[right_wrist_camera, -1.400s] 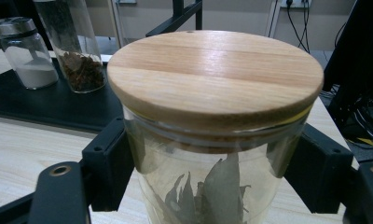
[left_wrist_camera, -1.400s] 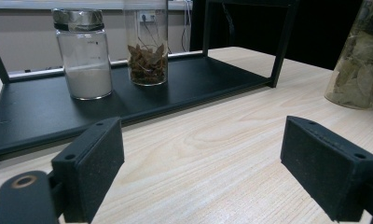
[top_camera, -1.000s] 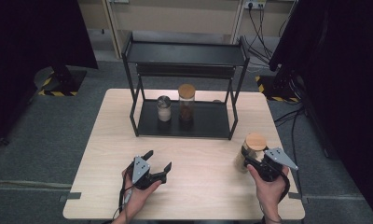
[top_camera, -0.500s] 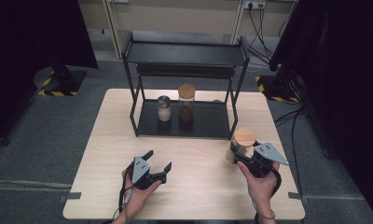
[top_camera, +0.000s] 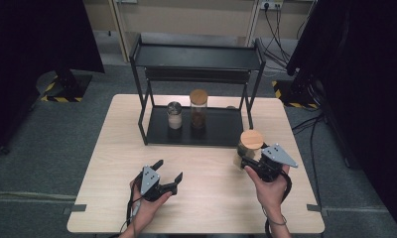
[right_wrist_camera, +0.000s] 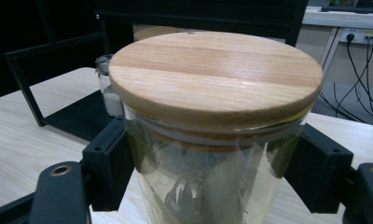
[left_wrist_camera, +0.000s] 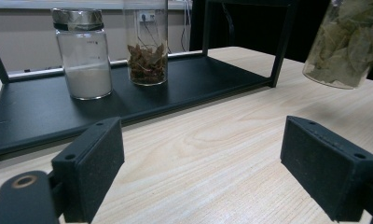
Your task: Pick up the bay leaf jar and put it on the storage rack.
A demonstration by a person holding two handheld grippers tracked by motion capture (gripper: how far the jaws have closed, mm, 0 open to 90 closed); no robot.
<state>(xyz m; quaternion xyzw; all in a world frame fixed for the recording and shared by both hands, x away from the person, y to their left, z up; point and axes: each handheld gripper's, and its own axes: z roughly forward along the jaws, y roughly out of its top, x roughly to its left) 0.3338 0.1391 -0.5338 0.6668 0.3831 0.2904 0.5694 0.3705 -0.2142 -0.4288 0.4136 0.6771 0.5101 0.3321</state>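
My right gripper (top_camera: 247, 159) is shut on a glass jar of dried leaves with a round wooden lid (top_camera: 251, 140), gripped just under the lid. The jar (right_wrist_camera: 212, 79) hangs a little above the table near the rack's front right post, with the pads (right_wrist_camera: 107, 168) pressed against its sides. From the left gripper view the same jar (left_wrist_camera: 350, 42) floats at the upper right. My left gripper (top_camera: 167, 171) rests low over the table's near middle, open, with nothing between its pads (left_wrist_camera: 89, 172).
A black two-level rack (top_camera: 196, 55) stands at the table's far side. On its lower shelf (left_wrist_camera: 175, 88) are a short jar of white powder (top_camera: 174, 115) and a tall wooden-lidded jar (top_camera: 198, 109). Bare wood (top_camera: 211, 198) lies between the grippers.
My right gripper has carried the leaf jar up, leftward and toward the rack. The left gripper has stayed where it was.
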